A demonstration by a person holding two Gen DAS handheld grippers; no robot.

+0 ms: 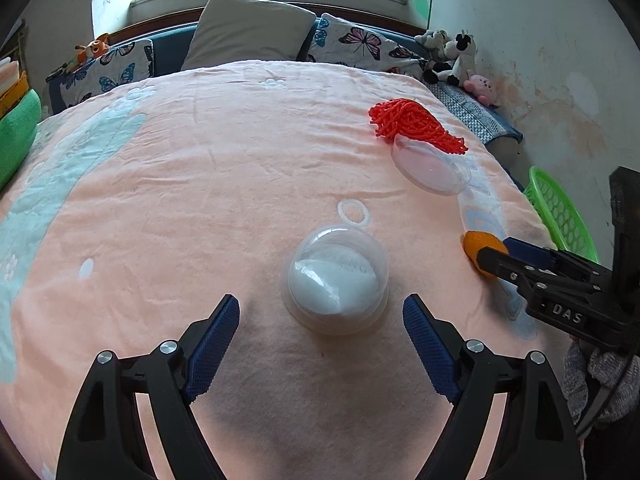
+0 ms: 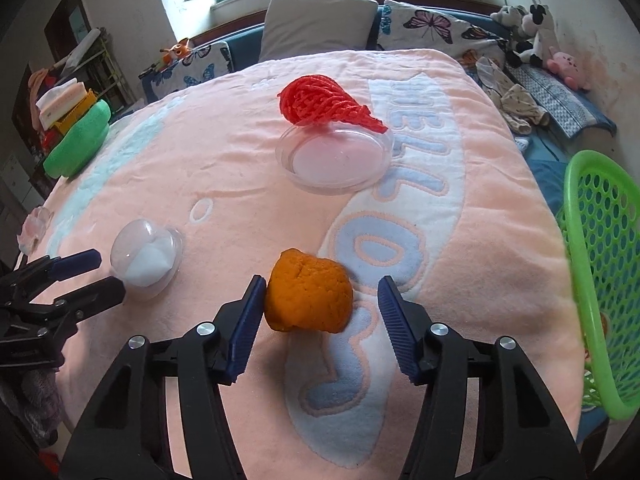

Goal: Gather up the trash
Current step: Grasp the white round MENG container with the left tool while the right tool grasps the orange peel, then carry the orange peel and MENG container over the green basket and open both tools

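Observation:
A clear plastic dome cup (image 1: 335,280) with white tissue inside lies on the pink blanket (image 1: 200,184). It sits just ahead of my left gripper (image 1: 320,304), which is open and apart from it. An orange peel (image 2: 308,296) lies between the fingers of my right gripper (image 2: 323,282). The left pad is against the peel, while a gap separates the right pad from it, so this gripper is open. Farther back lie a clear round lid (image 2: 336,156) and a red mesh net (image 2: 320,98) that overlaps its far rim.
A green perforated basket (image 2: 600,280) stands off the bed's right edge. Pillows (image 1: 244,32) and plush toys (image 1: 452,56) line the headboard. A green cushion (image 2: 80,144) rests at the bed's left edge. In the right wrist view my left gripper (image 2: 108,272) is beside the cup.

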